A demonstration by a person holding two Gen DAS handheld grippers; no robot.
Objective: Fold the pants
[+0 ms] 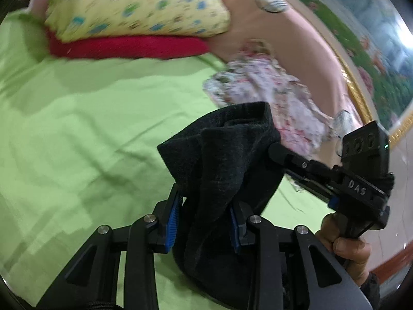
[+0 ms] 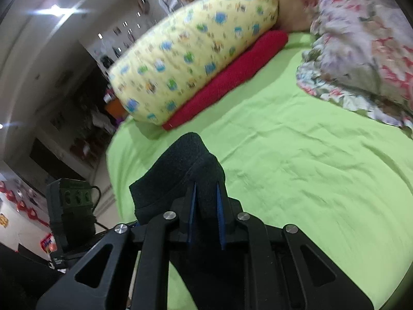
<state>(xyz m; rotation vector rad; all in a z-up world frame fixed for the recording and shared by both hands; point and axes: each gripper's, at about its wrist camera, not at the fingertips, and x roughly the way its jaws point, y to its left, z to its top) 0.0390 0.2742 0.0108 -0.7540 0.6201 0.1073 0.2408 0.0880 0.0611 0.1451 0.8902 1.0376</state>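
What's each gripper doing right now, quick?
Left gripper: closed on the black knit fabric pants, lifted off the green bedsheet.
Right gripper: closed on the same pants.

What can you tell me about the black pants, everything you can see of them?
The black pants are dark, soft, slightly fuzzy knit fabric, bunched and lifted above the green bedsheet. The left gripper clamps one bunch, the right gripper another; the cloth droops in folds below both. Their full shape is hidden.
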